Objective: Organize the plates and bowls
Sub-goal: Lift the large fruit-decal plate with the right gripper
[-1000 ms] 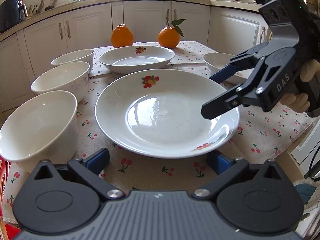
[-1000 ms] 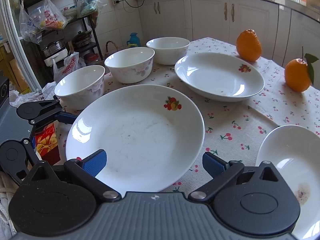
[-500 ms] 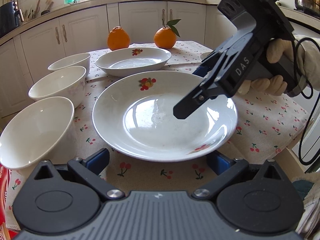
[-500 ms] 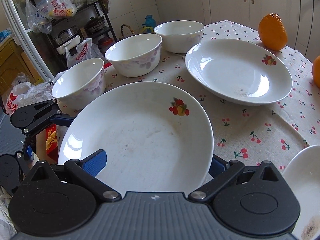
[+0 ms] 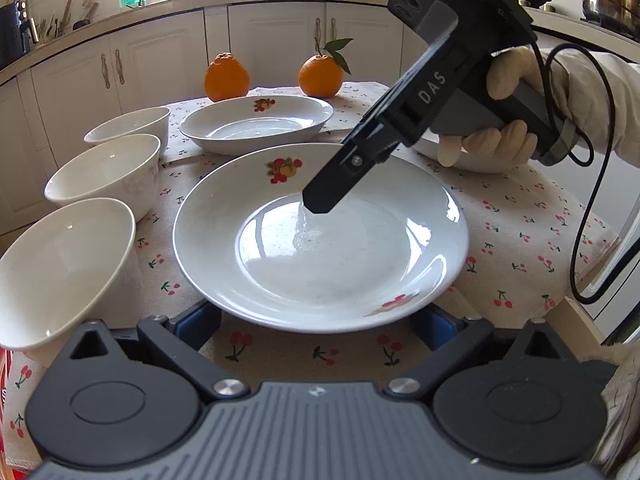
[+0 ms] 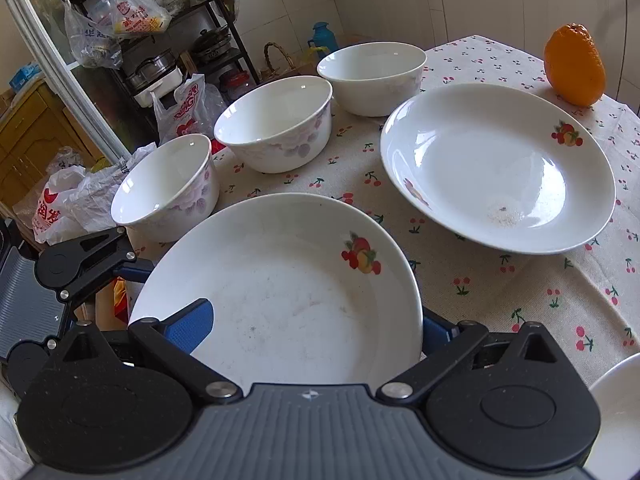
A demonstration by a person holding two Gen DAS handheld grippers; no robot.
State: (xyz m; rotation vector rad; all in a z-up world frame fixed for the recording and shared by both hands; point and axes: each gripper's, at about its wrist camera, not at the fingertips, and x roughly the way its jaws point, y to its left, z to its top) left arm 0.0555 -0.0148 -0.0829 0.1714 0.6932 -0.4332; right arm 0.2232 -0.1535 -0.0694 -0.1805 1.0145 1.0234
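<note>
A large white plate with fruit print lies on the cherry tablecloth before my left gripper, which is open at its near rim. My right gripper is open and straddles the same plate's rim: one blue finger over the plate, the other below its edge. In the left wrist view it reaches over the plate's centre. A second deep plate lies beyond. Three white bowls stand in a row on the left.
Two oranges sit at the table's far end. Another white dish lies by the right hand, partly hidden. Kitchen cabinets stand behind; a rack with bags stands past the bowls' side of the table.
My right gripper has swung in from the right and down over the large plate, its fingers now around the rim. My left gripper has barely moved.
</note>
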